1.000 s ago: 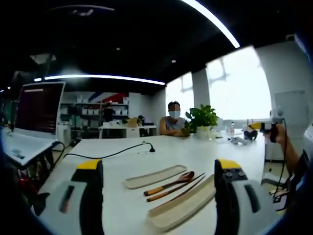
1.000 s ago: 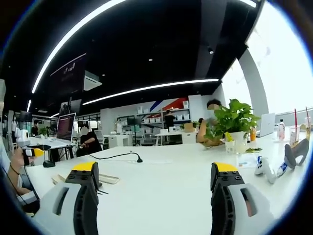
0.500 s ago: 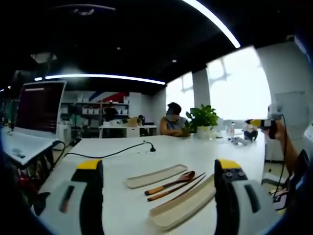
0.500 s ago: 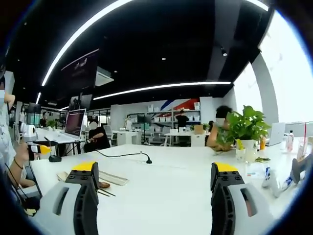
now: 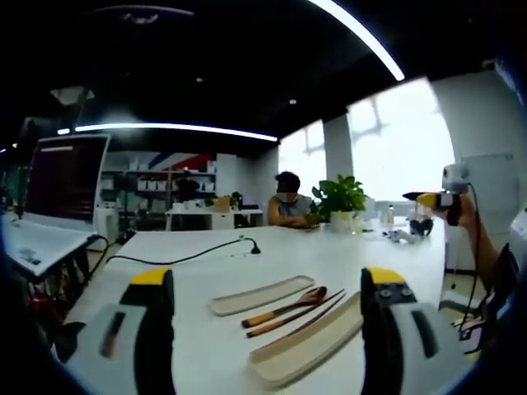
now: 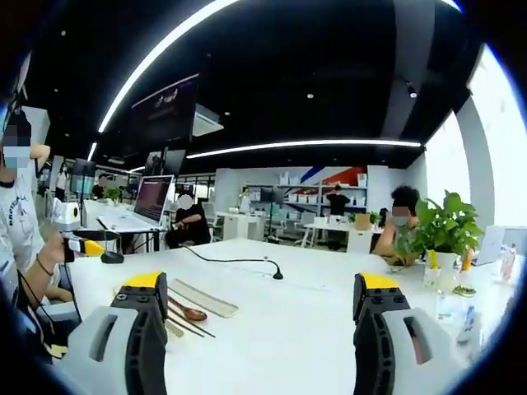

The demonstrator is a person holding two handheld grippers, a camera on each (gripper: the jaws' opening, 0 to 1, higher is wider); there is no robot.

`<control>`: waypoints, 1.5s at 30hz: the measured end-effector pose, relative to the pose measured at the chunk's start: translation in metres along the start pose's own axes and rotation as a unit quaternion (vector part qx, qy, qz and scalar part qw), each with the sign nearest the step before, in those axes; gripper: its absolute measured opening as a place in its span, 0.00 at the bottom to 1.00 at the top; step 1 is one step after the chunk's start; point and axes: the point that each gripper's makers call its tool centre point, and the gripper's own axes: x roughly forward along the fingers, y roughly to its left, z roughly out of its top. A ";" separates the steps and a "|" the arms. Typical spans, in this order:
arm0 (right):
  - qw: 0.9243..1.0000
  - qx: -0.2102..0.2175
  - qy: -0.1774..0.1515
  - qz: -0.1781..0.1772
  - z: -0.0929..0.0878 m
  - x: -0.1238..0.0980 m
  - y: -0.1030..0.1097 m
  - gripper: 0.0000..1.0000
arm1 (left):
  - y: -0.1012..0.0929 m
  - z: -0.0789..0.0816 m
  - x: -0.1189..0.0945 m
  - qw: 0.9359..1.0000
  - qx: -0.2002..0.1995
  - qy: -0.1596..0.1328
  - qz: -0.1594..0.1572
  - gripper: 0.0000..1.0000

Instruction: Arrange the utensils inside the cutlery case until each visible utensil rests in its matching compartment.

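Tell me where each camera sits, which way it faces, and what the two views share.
Left gripper view: rides on the left tool, aimed across the white table at the spoon, chopsticks and two case halves; the person's hand holding the right tool shows at right.
Right gripper view: rides on the right tool, facing the table from the other side; the person's hand with the left tool shows at left.
Shared: table, spoon, case half, black cable, potted plant.
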 end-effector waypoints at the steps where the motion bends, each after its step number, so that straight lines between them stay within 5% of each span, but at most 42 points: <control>1: 1.000 -0.001 0.001 0.007 0.000 0.002 0.003 0.96 | 0.000 0.000 0.000 1.000 -0.001 0.000 -0.001 1.00; 15: 0.992 -0.049 0.041 0.108 0.003 0.037 0.047 0.91 | -0.003 -0.004 0.001 1.000 -0.005 0.008 -0.010 0.94; 23: 0.986 -0.069 0.063 0.140 -0.008 0.059 0.056 0.87 | -0.008 -0.007 0.005 1.000 0.001 0.015 -0.018 0.94; 34: 0.979 -0.082 0.080 0.168 -0.027 0.079 0.062 0.85 | -0.011 0.002 0.014 0.998 -0.023 0.015 -0.050 0.77; 45: 0.975 -0.083 0.110 0.174 -0.046 0.092 0.064 0.84 | -0.012 0.010 0.035 0.990 0.080 0.073 -0.092 0.73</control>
